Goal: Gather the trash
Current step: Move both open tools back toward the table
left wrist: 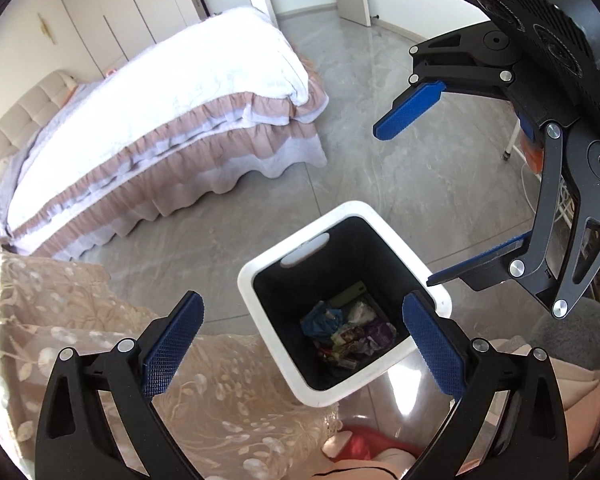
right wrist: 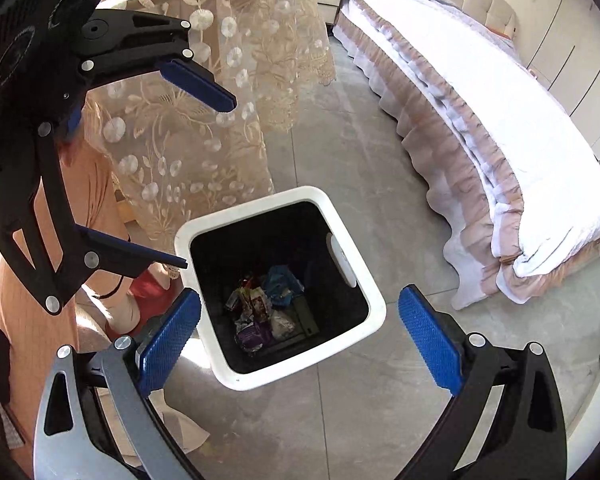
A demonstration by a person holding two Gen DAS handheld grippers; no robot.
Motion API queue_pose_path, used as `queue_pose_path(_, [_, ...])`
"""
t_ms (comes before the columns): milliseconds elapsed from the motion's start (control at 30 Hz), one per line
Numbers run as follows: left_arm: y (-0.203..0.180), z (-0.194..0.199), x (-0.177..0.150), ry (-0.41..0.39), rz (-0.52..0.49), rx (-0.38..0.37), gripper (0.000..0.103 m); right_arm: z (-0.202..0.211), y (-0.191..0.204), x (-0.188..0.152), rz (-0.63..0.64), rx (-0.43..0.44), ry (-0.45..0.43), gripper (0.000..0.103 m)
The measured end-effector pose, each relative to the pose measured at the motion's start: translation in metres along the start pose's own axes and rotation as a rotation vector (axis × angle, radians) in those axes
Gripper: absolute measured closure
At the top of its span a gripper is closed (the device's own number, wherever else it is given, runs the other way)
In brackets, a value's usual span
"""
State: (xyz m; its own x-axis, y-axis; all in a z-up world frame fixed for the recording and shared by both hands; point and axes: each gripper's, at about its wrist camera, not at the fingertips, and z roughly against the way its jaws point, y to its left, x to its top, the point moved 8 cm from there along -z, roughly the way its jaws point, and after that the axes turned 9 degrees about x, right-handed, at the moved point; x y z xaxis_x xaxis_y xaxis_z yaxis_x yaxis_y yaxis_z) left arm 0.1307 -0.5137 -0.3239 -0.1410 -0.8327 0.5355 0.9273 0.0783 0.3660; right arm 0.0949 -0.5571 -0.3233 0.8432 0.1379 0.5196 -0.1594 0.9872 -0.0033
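A white square trash bin point(left wrist: 260, 272) with a black inside stands on the grey floor; it also shows in the right wrist view point(right wrist: 376, 304). Crumpled wrappers point(left wrist: 346, 330) lie at its bottom, also seen in the right wrist view point(right wrist: 260, 304). My left gripper point(left wrist: 304, 344) is open and empty, held above the bin. My right gripper point(right wrist: 300, 332) is open and empty, also above the bin. The right gripper point(left wrist: 404, 204) shows in the left wrist view at upper right; the left gripper point(right wrist: 208, 184) shows in the right wrist view at upper left.
A bed point(left wrist: 160, 120) with a white quilt and pink frilled skirt stands beyond the bin. A table with a beige lace cloth point(right wrist: 204, 128) stands close beside the bin. A person in a peach garment point(right wrist: 92, 200) is near it. Grey floor point(right wrist: 340, 420) surrounds the bin.
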Motion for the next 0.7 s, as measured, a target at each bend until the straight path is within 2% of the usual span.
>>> queue_pose_path(400, [0.042, 0.076, 0.004, -0.120, 0.110, 0.136, 0.005, 0.050, 0.035, 0.057, 0.069, 0.000, -0.144, 0.004])
queue_pose_path(533, [0.062, 0.097, -0.009, -0.136, 0.180, 0.189, 0.005, 0.062, 0.053, 0.079, 0.093, -0.001, -0.187, 0.004])
queue_pose_path(700, [0.099, 0.133, -0.036, -0.148, 0.302, 0.300, 0.005, 0.076, 0.082, 0.118, 0.110, 0.007, -0.284, 0.004])
